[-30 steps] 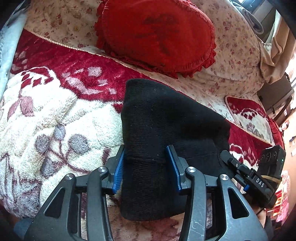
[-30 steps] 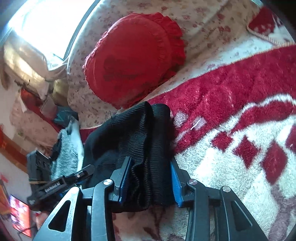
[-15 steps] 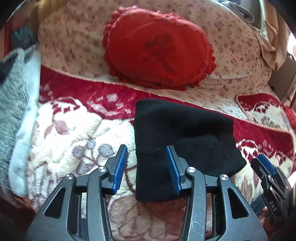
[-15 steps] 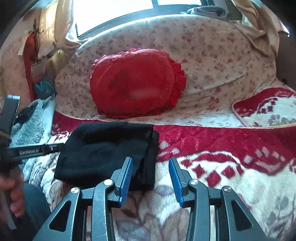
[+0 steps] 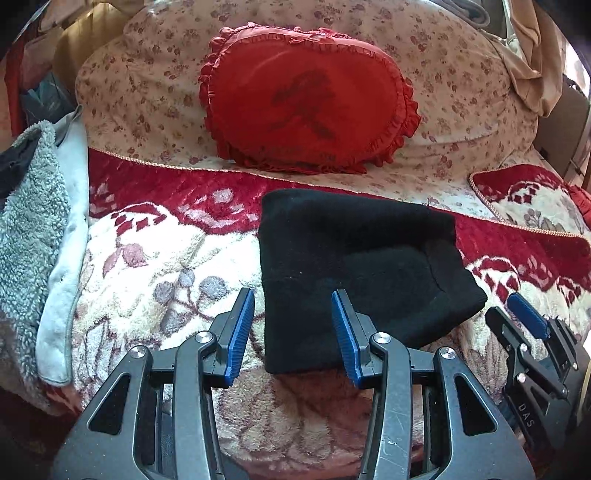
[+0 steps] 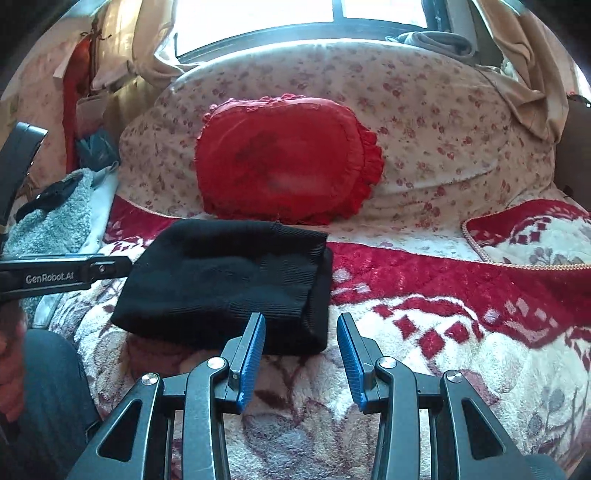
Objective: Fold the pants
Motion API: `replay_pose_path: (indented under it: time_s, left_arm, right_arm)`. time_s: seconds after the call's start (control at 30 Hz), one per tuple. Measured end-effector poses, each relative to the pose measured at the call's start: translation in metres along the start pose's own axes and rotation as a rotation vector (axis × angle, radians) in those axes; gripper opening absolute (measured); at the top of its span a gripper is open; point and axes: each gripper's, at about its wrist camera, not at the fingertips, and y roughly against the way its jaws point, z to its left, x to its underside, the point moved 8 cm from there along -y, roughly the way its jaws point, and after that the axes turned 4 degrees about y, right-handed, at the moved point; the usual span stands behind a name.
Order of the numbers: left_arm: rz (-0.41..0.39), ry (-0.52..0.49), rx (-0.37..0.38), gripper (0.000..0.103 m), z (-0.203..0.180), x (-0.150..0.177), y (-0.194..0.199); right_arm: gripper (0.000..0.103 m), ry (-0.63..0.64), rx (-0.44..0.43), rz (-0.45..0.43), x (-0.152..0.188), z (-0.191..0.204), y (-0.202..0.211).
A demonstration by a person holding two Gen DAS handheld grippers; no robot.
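The black pants (image 5: 354, 266) lie folded into a compact rectangle on the red-and-cream blanket (image 5: 155, 258); they also show in the right wrist view (image 6: 229, 280). My left gripper (image 5: 291, 332) is open and empty, hovering just in front of the fold's near left corner. My right gripper (image 6: 301, 354) is open and empty, just in front of the fold's near right corner. The right gripper also shows at the lower right of the left wrist view (image 5: 524, 325), and the left gripper at the left edge of the right wrist view (image 6: 66, 275).
A red ruffled cushion (image 5: 306, 99) leans on the floral sofa back (image 5: 461, 92) behind the pants. A grey fleece garment (image 5: 29, 229) lies at the left. A second patterned cushion (image 6: 535, 236) sits at the right. A window (image 6: 277, 14) is behind the sofa.
Both grippers have let go of the pants and pulled back towards me. The folded pants now lie flat on the blanket.
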Motion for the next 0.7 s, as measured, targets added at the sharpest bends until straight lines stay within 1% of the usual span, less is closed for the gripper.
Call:
replay_pose_path:
  time_s: [0.2, 0.23, 0.27, 0.33, 0.43, 0.47, 0.5, 0.53, 0.57, 0.63, 0.7]
  left_arm:
    - [-0.015, -0.019, -0.023, 0.042, -0.001, 0.008, 0.004]
    - [-0.023, -0.018, -0.028, 0.042, 0.0, 0.009, 0.006]
    - [-0.034, -0.017, -0.037, 0.045, 0.002, 0.01, 0.008]
    - [-0.066, -0.022, -0.062, 0.045, 0.007, 0.014, 0.014]
    - [-0.17, -0.073, -0.136, 0.045, 0.011, 0.021, 0.029]
    - [-0.212, -0.097, -0.176, 0.051, 0.011, 0.025, 0.035]
    - [-0.247, -0.13, -0.23, 0.068, 0.011, 0.029, 0.04]
    - [-0.264, -0.147, -0.255, 0.077, 0.01, 0.032, 0.043]
    - [-0.289, -0.171, -0.258, 0.082, 0.005, 0.036, 0.05]
    - [-0.295, -0.169, -0.203, 0.082, 0.001, 0.039, 0.055]
    - [-0.274, -0.147, -0.138, 0.082, -0.003, 0.041, 0.06]
  right_arm:
    - [0.039, -0.025, 0.022, 0.001, 0.0, -0.006, 0.0]
    - [0.039, -0.024, 0.021, 0.0, 0.0, -0.006, 0.0]
    - [0.039, -0.023, 0.018, 0.0, -0.001, -0.006, 0.0]
    - [0.039, -0.017, 0.015, -0.001, -0.001, -0.005, 0.0]
    - [0.039, -0.013, 0.013, -0.012, -0.002, -0.004, 0.002]
    - [0.039, -0.015, 0.012, -0.017, -0.003, -0.004, 0.003]
    - [0.038, -0.017, 0.012, -0.021, -0.003, -0.005, 0.004]
    - [0.039, -0.019, 0.012, -0.024, -0.003, -0.005, 0.005]
    - [0.039, -0.02, 0.013, -0.026, -0.004, -0.006, 0.005]
    - [0.039, -0.025, 0.019, -0.03, -0.004, -0.008, 0.006]
    - [0.038, -0.033, 0.032, -0.031, -0.005, -0.011, 0.005]
